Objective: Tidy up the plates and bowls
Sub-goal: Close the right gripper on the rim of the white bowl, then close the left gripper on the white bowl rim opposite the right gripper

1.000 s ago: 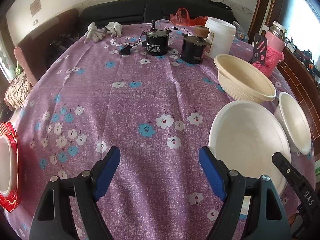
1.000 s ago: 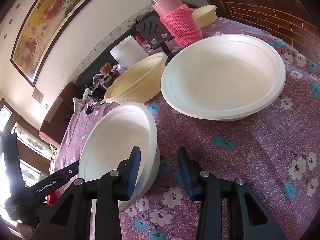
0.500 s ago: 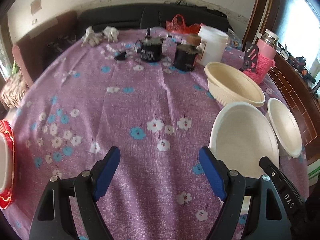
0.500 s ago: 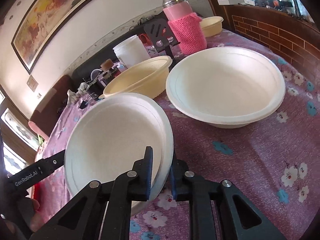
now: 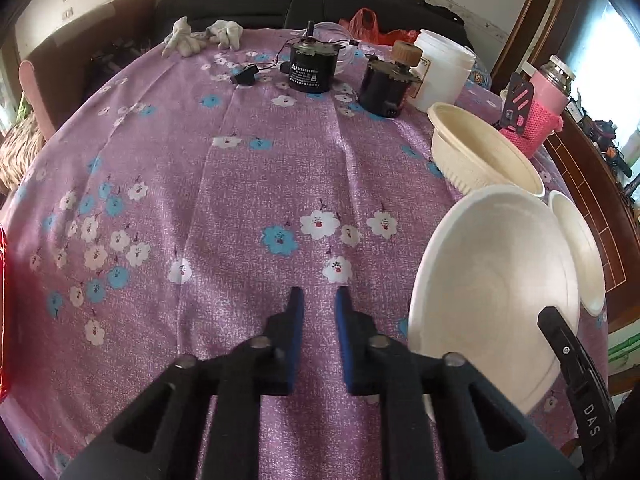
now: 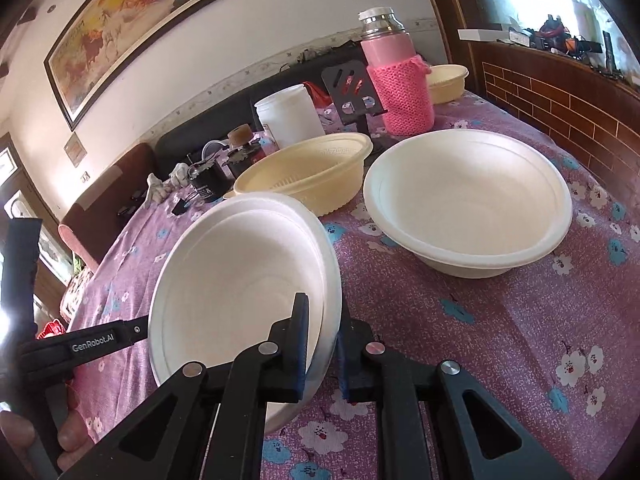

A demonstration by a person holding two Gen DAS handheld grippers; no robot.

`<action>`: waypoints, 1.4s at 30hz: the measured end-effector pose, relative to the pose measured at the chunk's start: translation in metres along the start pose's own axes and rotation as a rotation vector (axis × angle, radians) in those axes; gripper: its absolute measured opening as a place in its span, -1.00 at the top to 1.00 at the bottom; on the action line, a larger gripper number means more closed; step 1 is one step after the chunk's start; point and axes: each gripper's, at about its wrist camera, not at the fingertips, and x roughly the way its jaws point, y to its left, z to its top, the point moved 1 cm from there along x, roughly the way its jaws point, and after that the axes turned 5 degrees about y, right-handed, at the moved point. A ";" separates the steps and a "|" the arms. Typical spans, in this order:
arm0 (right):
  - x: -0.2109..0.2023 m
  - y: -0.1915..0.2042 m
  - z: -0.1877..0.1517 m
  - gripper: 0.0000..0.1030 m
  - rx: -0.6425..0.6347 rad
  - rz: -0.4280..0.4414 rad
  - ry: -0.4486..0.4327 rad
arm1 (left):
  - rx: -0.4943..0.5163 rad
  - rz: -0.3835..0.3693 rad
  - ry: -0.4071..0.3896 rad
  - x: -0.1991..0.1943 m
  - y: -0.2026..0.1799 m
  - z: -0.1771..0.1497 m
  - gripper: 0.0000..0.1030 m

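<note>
The table, covered by a purple flowered cloth (image 5: pixel 248 184), fills both views; the left gripper (image 5: pixel 318 300) hangs over a bare stretch of it, jaws drawn together to a narrow slit with nothing between them, having just been closing; the right gripper (image 6: pixel 322 320) is clamped on the near rim of a white bowl (image 6: pixel 240 272), one blue pad inside the rim and the other outside, jaws having just been closing onto it; that bowl is tilted, its far edge raised above the cloth, and in the left wrist view it shows to the right of the left jaws (image 5: pixel 492 292).

Beyond and to the right of the right jaws a second white bowl (image 6: pixel 468 200) sits flat on the cloth, well apart from the held one; straight ahead of the jaws, past the held bowl, stands a cream ribbed bowl (image 6: pixel 308 172), near both white bowls; behind it are a white tub (image 6: pixel 288 116) and a pink flask in a knitted sleeve (image 6: pixel 396 80), with another cream bowl (image 6: pixel 448 80) just beside the flask.

Far ahead of the left jaws stand two black motors (image 5: pixel 310 68), and further left a pair of pale gloves (image 5: pixel 200 36).
</note>
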 end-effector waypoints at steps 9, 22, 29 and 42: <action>-0.002 -0.002 0.001 0.78 0.016 0.032 0.004 | 0.009 0.023 -0.037 -0.006 0.001 -0.002 1.00; 0.002 0.001 -0.002 0.80 0.036 0.061 0.036 | 0.004 -0.104 0.040 -0.003 0.008 0.001 0.44; 0.012 -0.011 0.001 0.80 0.098 0.086 0.087 | -0.056 -0.147 0.065 -0.008 0.024 0.011 -0.17; 0.006 -0.004 0.001 0.79 0.055 0.071 0.057 | 0.007 0.056 0.052 -0.010 0.016 0.010 -0.41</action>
